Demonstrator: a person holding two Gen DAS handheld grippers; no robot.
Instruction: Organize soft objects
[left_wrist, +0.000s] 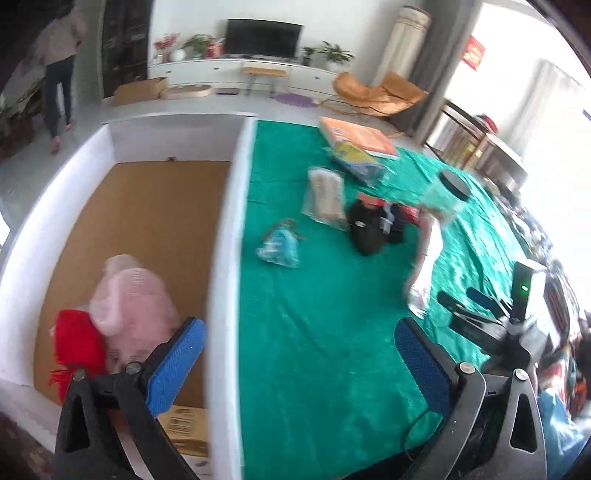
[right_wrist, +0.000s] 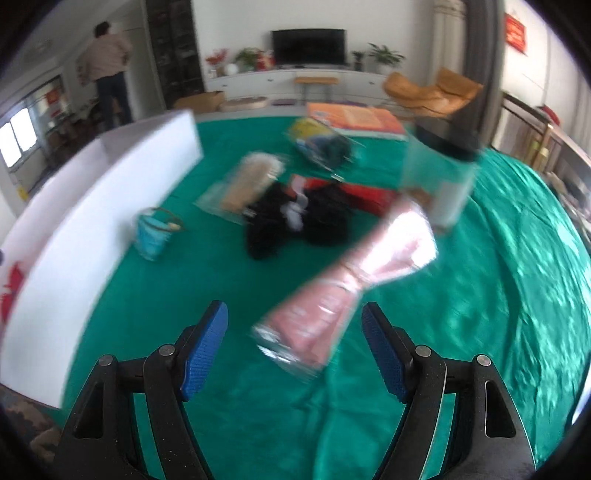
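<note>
- Currently two grippers show: the left gripper (left_wrist: 299, 354) at the bottom of its view gapes wide with nothing between its pads, straddling the white box (left_wrist: 225, 258) wall.
- Two soft things lie in the box at lower left: one pink bundle (left_wrist: 133, 306) and one red plush (left_wrist: 75, 339).
- Lower centre in its own view, the right gripper (right_wrist: 295, 350) stands wide open, holding nothing; one pink packet (right_wrist: 332, 306) lies blurred just ahead on the green cloth (right_wrist: 184, 295).
- Mid-frame lie one blue bag (right_wrist: 153, 232), one black pile (right_wrist: 295, 221), one beige packet (right_wrist: 247, 181).
</note>
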